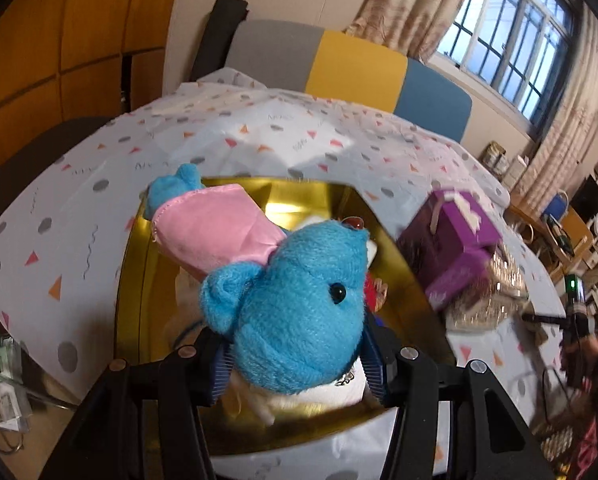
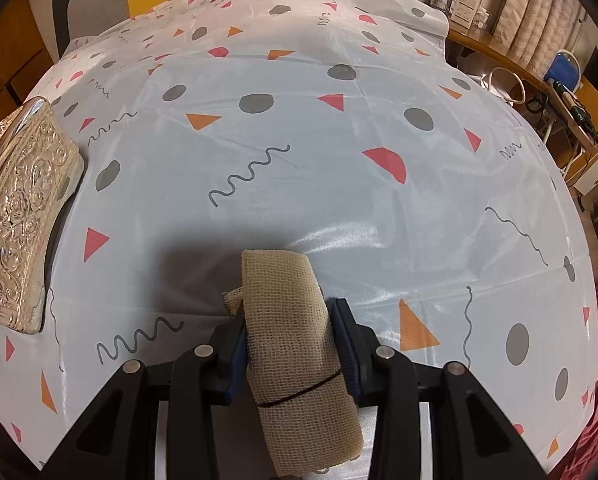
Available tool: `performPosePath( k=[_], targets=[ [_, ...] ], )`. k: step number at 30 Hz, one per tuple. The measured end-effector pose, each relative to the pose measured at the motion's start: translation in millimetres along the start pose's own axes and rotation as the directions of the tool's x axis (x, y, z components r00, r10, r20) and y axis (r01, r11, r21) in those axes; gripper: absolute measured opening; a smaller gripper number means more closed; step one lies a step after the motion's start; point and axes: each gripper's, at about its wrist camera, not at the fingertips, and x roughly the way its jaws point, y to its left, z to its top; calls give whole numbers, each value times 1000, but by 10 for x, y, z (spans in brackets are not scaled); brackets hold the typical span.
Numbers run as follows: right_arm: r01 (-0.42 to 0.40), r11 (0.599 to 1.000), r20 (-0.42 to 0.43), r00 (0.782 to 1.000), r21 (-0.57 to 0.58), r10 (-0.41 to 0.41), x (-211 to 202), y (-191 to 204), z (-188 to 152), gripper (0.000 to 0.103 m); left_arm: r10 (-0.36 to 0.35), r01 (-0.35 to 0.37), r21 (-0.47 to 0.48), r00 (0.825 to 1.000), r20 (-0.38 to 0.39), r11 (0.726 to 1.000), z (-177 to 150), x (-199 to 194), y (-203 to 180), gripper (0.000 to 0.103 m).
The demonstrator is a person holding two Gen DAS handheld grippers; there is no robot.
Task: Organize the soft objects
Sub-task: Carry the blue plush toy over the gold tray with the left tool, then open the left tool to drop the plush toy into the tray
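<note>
In the left wrist view my left gripper [image 1: 295,364] is shut on a blue plush toy [image 1: 295,304] with a pink cloth body, held above a shiny gold tray [image 1: 139,280] that holds other soft items, mostly hidden under the toy. In the right wrist view my right gripper [image 2: 295,344] is shut on a beige roll of mesh cloth [image 2: 295,344] bound by a thin black band, just above the patterned tablecloth [image 2: 299,160].
A purple gift box [image 1: 455,248] stands right of the tray, with a silver embossed box [image 1: 487,304] beside it. The silver embossed box also shows in the right wrist view [image 2: 19,216] at the left edge. A multicoloured chair [image 1: 339,64] stands behind the table.
</note>
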Motion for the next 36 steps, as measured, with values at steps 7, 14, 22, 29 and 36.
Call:
performPosePath(
  k=[7, 14, 22, 29, 36],
  targets=[
    [7, 1000, 1, 1000, -7, -7, -10, 19, -9, 38, -1, -10, -71, 989, -150, 997, -88, 465, 81, 55],
    [6, 1000, 1, 1000, -7, -6, -12, 14, -7, 38, 69, -69, 5, 984, -164, 998, 167, 879, -75, 56],
    [5, 1000, -1, 1000, -10, -5, -1, 1, 8, 38, 154, -154, 11, 979, -132, 988, 191, 883, -67, 88],
    [15, 1000, 6, 1000, -14, -15, 0, 22, 13, 38, 227, -227, -2, 973, -38, 974, 186, 559, -98, 98],
    [4, 1000, -3, 1000, 6, -4, -1, 13, 9, 38, 256, -255, -12, 964, 70, 967, 232, 241, -153, 103]
  ],
)
